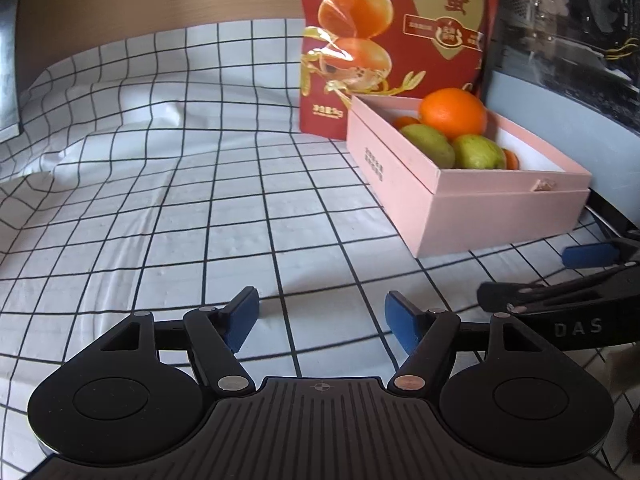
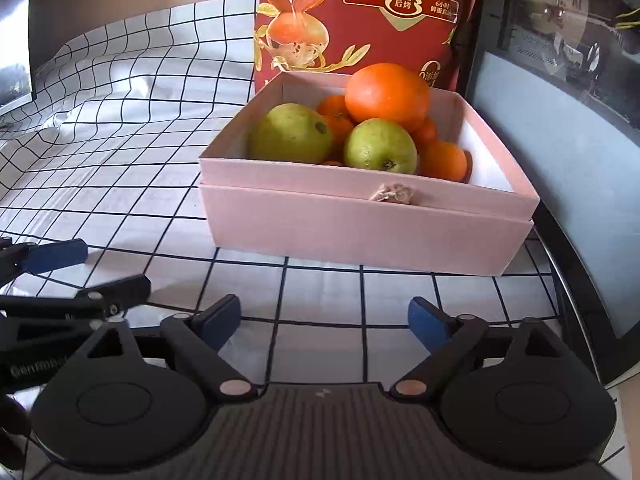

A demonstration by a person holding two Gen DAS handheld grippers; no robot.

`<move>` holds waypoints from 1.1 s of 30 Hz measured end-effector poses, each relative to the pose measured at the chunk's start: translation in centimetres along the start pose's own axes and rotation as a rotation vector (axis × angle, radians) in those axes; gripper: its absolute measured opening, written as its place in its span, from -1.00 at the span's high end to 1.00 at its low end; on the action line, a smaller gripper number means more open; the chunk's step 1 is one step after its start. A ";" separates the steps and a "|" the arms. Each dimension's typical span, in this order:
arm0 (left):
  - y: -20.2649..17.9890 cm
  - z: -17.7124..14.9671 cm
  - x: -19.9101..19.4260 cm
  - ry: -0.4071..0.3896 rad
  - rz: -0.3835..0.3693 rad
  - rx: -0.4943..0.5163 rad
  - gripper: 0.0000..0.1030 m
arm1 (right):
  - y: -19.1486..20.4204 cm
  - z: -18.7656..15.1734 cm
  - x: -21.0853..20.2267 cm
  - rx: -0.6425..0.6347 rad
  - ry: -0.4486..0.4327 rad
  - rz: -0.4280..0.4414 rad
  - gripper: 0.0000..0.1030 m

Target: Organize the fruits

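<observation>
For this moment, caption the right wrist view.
Open right tool faces pink box holding oranges and two green fruits, red bag behind.

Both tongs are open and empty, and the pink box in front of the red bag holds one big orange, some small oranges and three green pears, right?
Not quite: the pink box holds two green pears, not three, as the right wrist view shows. The rest stands: big orange, small oranges, red bag behind, left tongs and right tongs open and empty.

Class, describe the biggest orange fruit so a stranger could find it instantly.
Find the pink box standing before the red snack bag on the checked cloth. The large orange sits highest in the pile, at the back, above two green fruits and far bigger than the small tangerines around it.
</observation>
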State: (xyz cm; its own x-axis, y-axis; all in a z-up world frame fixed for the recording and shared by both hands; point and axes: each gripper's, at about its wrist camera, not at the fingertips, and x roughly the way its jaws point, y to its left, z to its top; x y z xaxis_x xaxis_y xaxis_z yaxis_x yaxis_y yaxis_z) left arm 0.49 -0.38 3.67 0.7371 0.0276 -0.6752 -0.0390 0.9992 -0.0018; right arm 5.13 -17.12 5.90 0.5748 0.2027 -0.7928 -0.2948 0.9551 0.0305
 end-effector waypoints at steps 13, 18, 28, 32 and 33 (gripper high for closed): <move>-0.2 0.1 0.2 0.002 0.018 0.011 -0.50 | -1.4 -0.4 0.9 0.033 -0.079 0.012 -1.00; -0.2 0.2 0.3 0.002 0.017 0.012 -0.51 | -1.4 -0.4 0.9 0.033 -0.079 0.012 -1.00; -0.2 0.2 0.3 0.002 0.017 0.011 -0.51 | -1.4 -0.5 0.9 0.033 -0.079 0.012 -1.00; -0.2 0.2 0.3 0.003 0.017 0.011 -0.51 | -1.4 -0.5 0.9 0.033 -0.079 0.012 -1.00; -0.2 0.2 0.3 0.003 0.017 0.011 -0.51 | -1.4 -0.5 0.9 0.033 -0.079 0.012 -1.00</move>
State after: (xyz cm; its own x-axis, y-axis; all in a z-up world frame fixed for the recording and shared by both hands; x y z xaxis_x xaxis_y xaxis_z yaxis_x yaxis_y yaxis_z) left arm 0.82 -0.54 3.62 0.7346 0.0441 -0.6770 -0.0437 0.9989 0.0177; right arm 5.69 -18.36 4.84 0.6303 0.2292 -0.7418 -0.2773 0.9589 0.0607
